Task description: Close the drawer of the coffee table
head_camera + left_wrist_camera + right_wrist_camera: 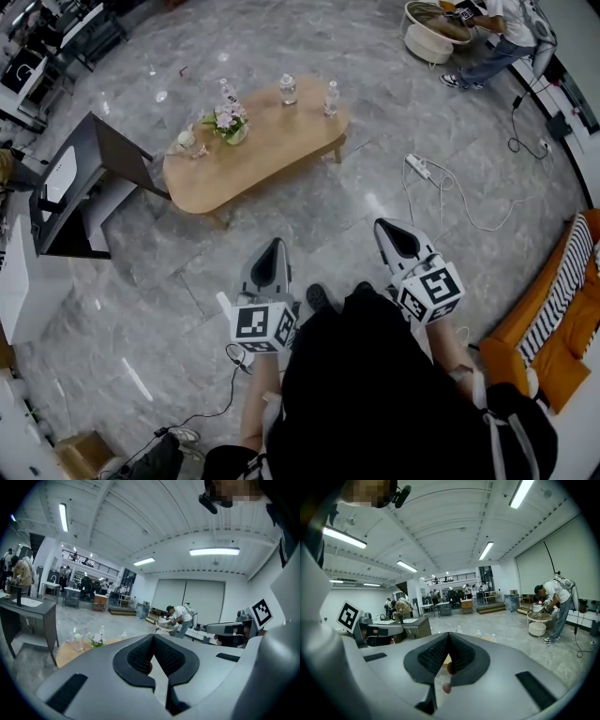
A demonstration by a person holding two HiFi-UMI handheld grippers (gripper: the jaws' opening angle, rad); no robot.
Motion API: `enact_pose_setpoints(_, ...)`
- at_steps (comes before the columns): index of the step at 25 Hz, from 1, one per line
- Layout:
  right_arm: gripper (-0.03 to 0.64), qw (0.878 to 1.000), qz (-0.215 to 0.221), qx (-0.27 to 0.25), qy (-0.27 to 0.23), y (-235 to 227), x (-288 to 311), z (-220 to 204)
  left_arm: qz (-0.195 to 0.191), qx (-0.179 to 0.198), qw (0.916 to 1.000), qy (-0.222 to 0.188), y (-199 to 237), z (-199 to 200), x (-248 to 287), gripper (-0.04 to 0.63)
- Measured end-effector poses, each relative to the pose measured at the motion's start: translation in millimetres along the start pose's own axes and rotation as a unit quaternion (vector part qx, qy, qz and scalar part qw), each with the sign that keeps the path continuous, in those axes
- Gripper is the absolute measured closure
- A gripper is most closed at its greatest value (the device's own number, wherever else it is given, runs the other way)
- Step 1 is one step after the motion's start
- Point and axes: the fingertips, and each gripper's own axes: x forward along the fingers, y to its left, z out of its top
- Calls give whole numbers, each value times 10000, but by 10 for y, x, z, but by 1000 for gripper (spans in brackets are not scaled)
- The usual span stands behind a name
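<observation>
While held level, left gripper [273, 251], right gripper [386, 232]

**What stays out of sight**

From above, the drawer cannot be made out under the coffee table [253, 141] worktop. In the left gripper view, the left gripper [152, 638] body hides most of that table. The orange sofa [562, 328] is cut off at the right edge. The bottles [288, 89] are too small for labels.

Legible text: none in any view

The only printed patterns are black-and-white square markers [255, 323], with no letters or digits. In the head view they sit on the cube [262, 326] of the left gripper [273, 248] and on that of the right gripper [389, 232]; one more shows at the edge of each gripper view. Any print on the bottles [288, 89] on the coffee table [281, 141] is too small to read
</observation>
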Motion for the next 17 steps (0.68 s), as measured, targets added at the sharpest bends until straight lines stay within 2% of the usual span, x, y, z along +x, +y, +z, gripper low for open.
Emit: enact_pose_setpoints(17,604,9997,-176,146,-131,6,-235,-92,-110,198,9997,53,-189,-31,-117,583)
